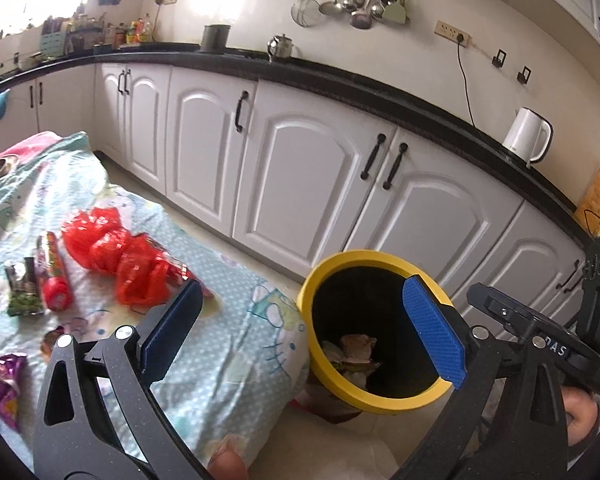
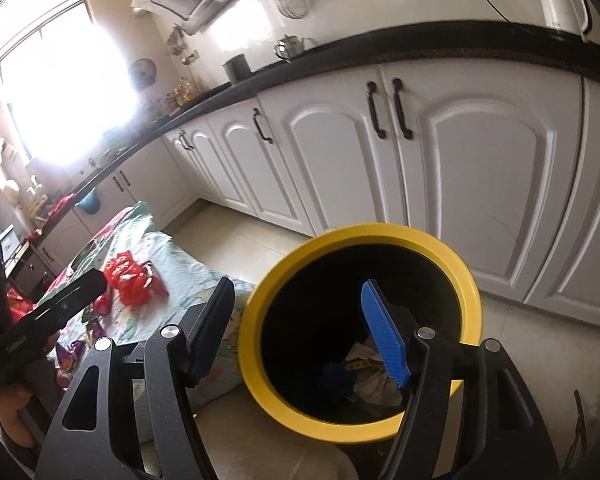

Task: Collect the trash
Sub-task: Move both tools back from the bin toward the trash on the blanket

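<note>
A yellow-rimmed bin (image 1: 342,390) (image 2: 466,280) stands on the floor beside the table, with crumpled paper scraps (image 1: 356,354) (image 2: 374,384) at its bottom. My left gripper (image 1: 306,328) is open wide with nothing between its blue pads, and it points at the bin's near rim and the table corner. My right gripper (image 2: 298,332) hangs above the bin's mouth, open and holding nothing. On the patterned tablecloth (image 1: 220,344) lie a crumpled red plastic bag (image 1: 120,256) (image 2: 134,280), a red tube wrapper (image 1: 54,276), a green packet (image 1: 22,292) and a purple wrapper (image 1: 2,384).
White cabinets (image 1: 300,184) under a black countertop (image 1: 380,92) run close behind the bin. A white kettle (image 1: 526,136), a steel teapot (image 1: 280,46) and a dark canister (image 1: 216,38) stand on the counter. A strip of floor separates table and cabinets.
</note>
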{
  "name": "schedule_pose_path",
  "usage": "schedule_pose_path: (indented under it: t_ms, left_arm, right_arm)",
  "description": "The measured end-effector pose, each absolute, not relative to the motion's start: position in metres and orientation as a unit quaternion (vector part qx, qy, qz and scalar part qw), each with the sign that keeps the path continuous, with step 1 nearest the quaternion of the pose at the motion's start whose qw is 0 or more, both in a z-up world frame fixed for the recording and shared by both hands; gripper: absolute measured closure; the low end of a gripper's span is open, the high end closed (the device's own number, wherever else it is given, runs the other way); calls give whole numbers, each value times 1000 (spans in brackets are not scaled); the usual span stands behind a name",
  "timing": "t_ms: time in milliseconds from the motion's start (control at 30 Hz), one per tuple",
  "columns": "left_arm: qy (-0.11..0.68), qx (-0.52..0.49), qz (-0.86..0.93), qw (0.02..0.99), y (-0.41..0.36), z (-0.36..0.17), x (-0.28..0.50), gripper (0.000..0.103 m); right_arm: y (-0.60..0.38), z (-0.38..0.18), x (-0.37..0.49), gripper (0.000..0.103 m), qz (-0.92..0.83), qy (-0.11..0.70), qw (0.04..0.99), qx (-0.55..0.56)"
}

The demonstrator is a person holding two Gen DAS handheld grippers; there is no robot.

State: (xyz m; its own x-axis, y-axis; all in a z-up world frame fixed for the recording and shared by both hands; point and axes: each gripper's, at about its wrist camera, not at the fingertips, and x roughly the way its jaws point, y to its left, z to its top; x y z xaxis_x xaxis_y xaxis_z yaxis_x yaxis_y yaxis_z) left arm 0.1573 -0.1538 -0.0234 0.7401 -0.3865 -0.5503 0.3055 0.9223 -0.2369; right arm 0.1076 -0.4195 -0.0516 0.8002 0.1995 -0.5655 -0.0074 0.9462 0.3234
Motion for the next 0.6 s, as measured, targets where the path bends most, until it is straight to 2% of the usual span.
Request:
schedule_pose_path:
  t_ms: [600]
  left_arm:
    - [265, -97, -127, 951, -87, -6, 148, 11]
  right_arm:
    - [-360, -33, 112, 35, 104, 300, 943, 97]
